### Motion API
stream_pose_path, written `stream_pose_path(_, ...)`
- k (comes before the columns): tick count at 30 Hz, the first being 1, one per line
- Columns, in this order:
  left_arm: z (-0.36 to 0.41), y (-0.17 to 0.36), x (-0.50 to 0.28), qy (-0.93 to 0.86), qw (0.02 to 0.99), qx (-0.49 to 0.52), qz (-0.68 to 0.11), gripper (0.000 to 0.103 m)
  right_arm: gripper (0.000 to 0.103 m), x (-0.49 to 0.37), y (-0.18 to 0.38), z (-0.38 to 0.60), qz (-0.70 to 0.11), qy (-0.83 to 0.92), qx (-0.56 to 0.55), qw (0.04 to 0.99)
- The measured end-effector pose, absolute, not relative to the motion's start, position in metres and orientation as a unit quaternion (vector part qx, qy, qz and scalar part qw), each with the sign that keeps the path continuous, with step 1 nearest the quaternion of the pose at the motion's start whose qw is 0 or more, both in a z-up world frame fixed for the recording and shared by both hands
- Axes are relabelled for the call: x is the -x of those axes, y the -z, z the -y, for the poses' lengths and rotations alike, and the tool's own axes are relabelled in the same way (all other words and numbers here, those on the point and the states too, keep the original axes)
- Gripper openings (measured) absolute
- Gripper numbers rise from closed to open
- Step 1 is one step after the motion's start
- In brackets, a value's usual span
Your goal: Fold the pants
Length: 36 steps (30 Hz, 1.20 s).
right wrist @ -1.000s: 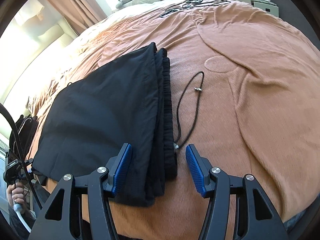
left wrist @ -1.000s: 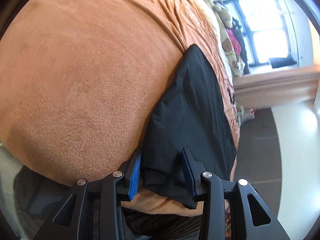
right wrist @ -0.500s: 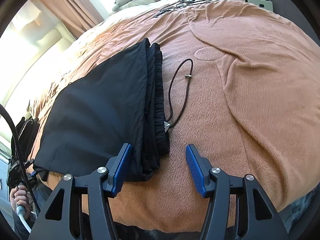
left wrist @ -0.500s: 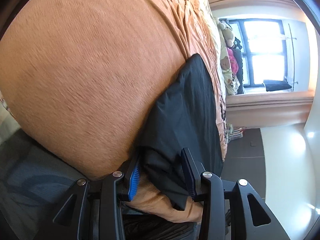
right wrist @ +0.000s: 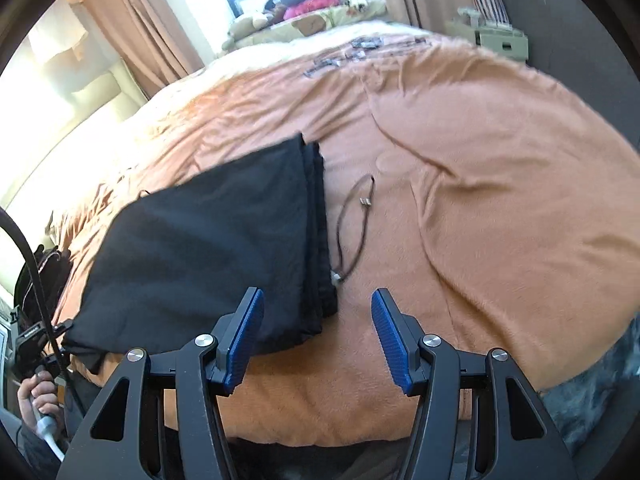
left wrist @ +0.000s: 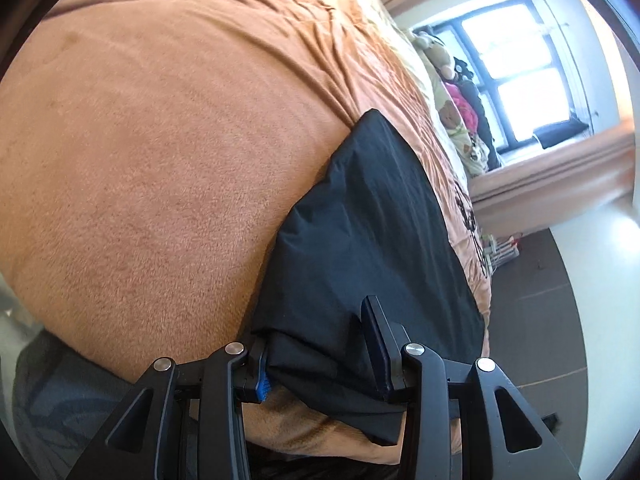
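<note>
Black pants (left wrist: 372, 240) lie folded flat on an orange blanket (left wrist: 160, 160) near the bed's edge. In the left wrist view their near corner sits bunched between the jaws of my left gripper (left wrist: 316, 328). The cloth covers part of the left pad, the jaws stand well apart, and no pinch shows. In the right wrist view the pants (right wrist: 216, 240) lie ahead and to the left. My right gripper (right wrist: 318, 336) hovers open just short of their stacked waistband edge, with only blanket between its pads. A loose dark drawstring (right wrist: 356, 232) lies right of the waistband.
Soft toys and pillows (right wrist: 312, 4) are piled at the far end of the bed under a window. A white box (right wrist: 496, 36) stands at the back right. Dark floor (left wrist: 540, 300) runs beside the bed. A hand (right wrist: 36, 396) holds the left gripper's handle at the left rim.
My right gripper has drawn back and risen, so the waistband edge that lay between its pads is now ahead of them. The left view tilted a little, with the pants' corner still between the jaws.
</note>
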State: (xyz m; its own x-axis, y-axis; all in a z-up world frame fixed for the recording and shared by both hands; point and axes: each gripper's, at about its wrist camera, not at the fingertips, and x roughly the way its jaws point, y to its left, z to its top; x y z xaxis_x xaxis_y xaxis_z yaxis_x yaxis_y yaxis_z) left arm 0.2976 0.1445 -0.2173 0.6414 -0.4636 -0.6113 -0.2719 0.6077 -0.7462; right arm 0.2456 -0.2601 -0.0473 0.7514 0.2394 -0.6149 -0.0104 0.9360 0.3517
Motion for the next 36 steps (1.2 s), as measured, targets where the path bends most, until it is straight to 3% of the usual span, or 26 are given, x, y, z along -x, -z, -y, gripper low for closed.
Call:
stream_pose_path(8, -0.146, 0.220, -0.296, 0.085, 0.811, 0.436, -0.381, 0.041, 0.055, -0.229, 0.023, 0.227, -0.321, -0.103, -0.150, 0.930)
stream_pose_path(9, -0.145, 0.219, -0.296, 0.084, 0.814, 0.435, -0.375, 0.038, 0.055, -0.230, 0.023, 0.220, -0.322, -0.112, -0.145, 0.929)
stream_pose_path(12, -0.146, 0.219, -0.292, 0.088, 0.819, 0.439, -0.358, 0.012, 0.055, -0.235, 0.028, 0.194, -0.337, -0.135, -0.134, 0.922)
stream_pose_path(19, -0.145, 0.211, -0.281, 0.104, 0.836, 0.430, -0.323, 0.007, 0.054, -0.257, 0.038, 0.125, -0.358, -0.176, -0.098, 0.912)
stream_pose_path(21, -0.147, 0.211, -0.281, 0.111, 0.835, 0.434, -0.318, 0.007, 0.045, -0.264, 0.040, 0.109, -0.362, -0.186, -0.089, 0.909)
stream_pose_path(25, -0.149, 0.213, -0.279, 0.117, 0.832, 0.442, -0.313, 0.007, 0.042, -0.281, 0.045, 0.078, -0.374, -0.202, -0.069, 0.903)
stream_pose_path(27, -0.149, 0.213, -0.279, 0.119, 0.833, 0.443, -0.311, 0.007, 0.028, -0.293, 0.048, 0.067, -0.380, -0.202, -0.062, 0.901)
stream_pose_path(36, -0.152, 0.215, -0.280, 0.128, 0.827, 0.449, -0.312, 0.007, 0.018, -0.321, 0.082, 0.027, -0.418, -0.191, -0.028, 0.888)
